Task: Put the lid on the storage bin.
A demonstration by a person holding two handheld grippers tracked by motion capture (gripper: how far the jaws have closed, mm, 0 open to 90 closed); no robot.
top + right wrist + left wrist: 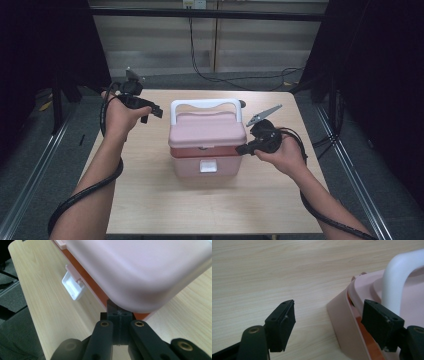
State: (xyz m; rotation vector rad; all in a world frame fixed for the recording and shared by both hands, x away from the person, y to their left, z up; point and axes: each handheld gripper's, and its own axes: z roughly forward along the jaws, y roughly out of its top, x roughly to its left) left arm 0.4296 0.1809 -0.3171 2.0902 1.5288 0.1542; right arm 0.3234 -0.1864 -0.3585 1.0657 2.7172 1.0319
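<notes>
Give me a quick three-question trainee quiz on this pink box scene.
1. True or false: the left gripper is open, with nothing between its jaws.
2. The closed right gripper is wedged under which part of the pink box? A) white handle B) lid edge C) white latch
3. What colour shows in the gap under the lid?

Key: 1 true. 2 B. 3 orange.
</notes>
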